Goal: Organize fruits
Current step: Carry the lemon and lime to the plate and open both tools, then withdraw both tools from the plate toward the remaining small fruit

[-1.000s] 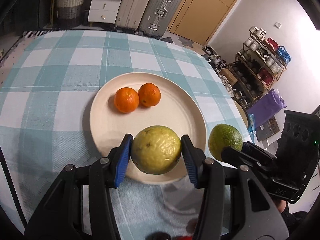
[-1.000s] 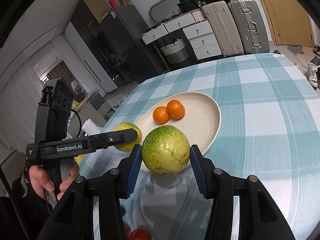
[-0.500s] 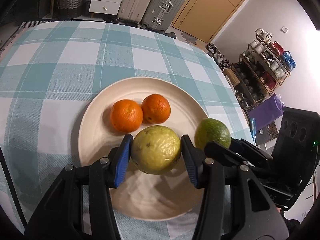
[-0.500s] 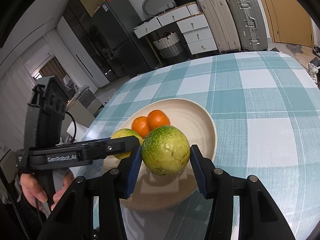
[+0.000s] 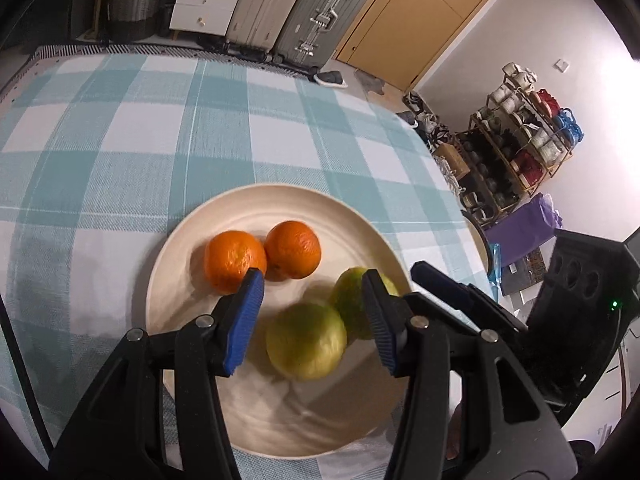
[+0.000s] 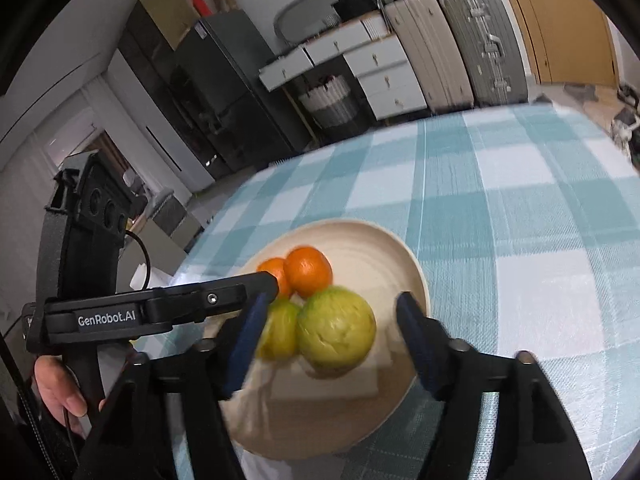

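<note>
A cream plate (image 5: 248,216) on the checked tablecloth holds two oranges (image 5: 234,256) (image 5: 294,249) and two yellow-green citrus fruits. My left gripper (image 5: 310,320) is open above the plate; the yellow-green fruit (image 5: 306,346) lies loose between its blue pads. The greener fruit (image 5: 350,300) lies just right of it, partly hidden by the right finger. In the right wrist view my right gripper (image 6: 328,338) is open, with the greener fruit (image 6: 336,330) loose between its fingers, beside the other (image 6: 280,330) and the oranges (image 6: 308,272) on the plate (image 6: 404,256).
The tablecloth (image 5: 120,140) spreads wide beyond the plate. The table's right edge (image 5: 444,168) drops off to the floor and a shoe rack (image 5: 524,136). Suitcases (image 5: 316,12) and drawers stand past the far edge. The two grippers are close together over the plate.
Both grippers moved forward over the plate and opened. Each let go of its yellow-green fruit, and both fruits now rest on the plate near the oranges.
</note>
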`<state>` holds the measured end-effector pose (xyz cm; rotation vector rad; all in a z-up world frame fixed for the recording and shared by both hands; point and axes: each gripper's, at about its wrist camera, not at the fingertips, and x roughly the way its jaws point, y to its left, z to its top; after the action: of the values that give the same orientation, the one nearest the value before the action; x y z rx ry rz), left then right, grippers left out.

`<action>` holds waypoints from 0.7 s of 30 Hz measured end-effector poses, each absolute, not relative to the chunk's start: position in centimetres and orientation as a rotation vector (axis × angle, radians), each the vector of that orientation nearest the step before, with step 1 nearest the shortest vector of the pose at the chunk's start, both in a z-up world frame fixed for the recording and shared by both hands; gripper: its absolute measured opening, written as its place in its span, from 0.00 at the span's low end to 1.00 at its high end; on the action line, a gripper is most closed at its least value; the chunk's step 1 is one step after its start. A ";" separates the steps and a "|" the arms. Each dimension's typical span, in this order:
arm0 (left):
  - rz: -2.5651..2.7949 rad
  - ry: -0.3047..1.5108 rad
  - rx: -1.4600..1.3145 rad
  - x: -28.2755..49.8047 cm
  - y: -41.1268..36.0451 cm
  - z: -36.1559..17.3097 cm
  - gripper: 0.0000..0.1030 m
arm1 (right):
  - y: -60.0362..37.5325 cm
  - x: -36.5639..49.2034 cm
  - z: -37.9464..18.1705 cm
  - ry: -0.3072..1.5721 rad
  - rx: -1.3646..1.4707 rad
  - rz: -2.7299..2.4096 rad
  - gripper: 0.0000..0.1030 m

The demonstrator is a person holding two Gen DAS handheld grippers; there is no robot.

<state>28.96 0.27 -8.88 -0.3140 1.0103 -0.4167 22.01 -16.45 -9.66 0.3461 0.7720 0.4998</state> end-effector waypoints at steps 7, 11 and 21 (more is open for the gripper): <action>-0.401 0.984 -0.297 27.1 0.6 -7.4 0.47 | -17.6 20.2 -7.8 0.736 0.358 0.475 0.70; -0.376 0.969 -0.264 25.6 0.8 -6.7 0.47 | -18.1 19.0 -7.2 0.730 0.360 0.467 0.70; -0.298 0.893 -0.146 20.9 1.1 -4.2 0.55 | -19.1 15.4 -5.2 0.673 0.360 0.434 0.84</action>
<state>20.89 1.07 -4.19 -0.1465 0.8926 -0.2985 15.36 -19.14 -5.25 0.3605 0.6725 0.4341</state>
